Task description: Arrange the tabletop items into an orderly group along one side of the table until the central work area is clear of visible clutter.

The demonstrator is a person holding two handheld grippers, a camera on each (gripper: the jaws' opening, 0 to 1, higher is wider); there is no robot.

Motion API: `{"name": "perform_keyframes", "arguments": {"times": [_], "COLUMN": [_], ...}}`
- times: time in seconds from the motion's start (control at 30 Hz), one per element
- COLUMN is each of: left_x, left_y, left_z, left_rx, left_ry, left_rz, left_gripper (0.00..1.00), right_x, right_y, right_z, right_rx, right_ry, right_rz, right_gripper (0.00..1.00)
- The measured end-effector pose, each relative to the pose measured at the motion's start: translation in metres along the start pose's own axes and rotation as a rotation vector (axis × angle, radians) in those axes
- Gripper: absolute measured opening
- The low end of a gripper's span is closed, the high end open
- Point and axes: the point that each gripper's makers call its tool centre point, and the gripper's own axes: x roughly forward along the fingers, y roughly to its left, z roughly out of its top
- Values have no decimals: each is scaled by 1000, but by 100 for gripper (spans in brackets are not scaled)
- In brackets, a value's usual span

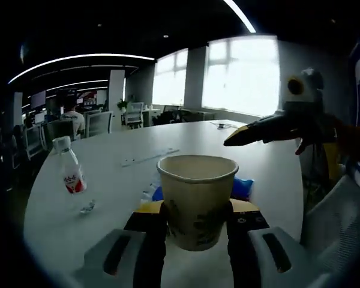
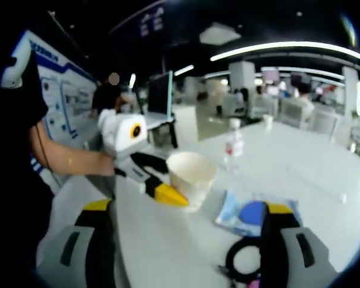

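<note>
The paper cup (image 1: 197,201) is the landmark here; in the left gripper view the left gripper (image 1: 197,231) has its fingers (image 1: 151,231) clamped on the cup's lower sides, holding it upright above the white bench (image 1: 108,180); in the right gripper view the same cup (image 2: 191,177) sits in that gripper (image 2: 156,180), whose yellow tip lies along its near side; left of the cup in the left gripper view a small water bottle (image 1: 69,170) with a red label stands on the bench; behind the cup a blue packet (image 1: 240,187) lies flat; the right gripper (image 1: 252,133) hovers above and right of the cup; in the right gripper view its fingers (image 2: 275,237) stand wide apart, empty; the blue packet (image 2: 252,215) lies right of the cup, a black ring (image 2: 243,259) nearer the camera.
</note>
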Motion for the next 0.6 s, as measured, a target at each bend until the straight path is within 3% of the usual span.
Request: {"name": "perform_keyframes", "arguments": {"times": [0.6], "left_x": [13], "left_y": [54], "left_z": [23], "left_rx": [-23], "left_ry": [-99], "left_rz": [149], "left_gripper": [37], "right_x": [-10], "right_y": [-31], "right_z": [-10], "right_rx": [51], "right_ry": [-10], "right_rz": [-70], "right_gripper": [100]}}
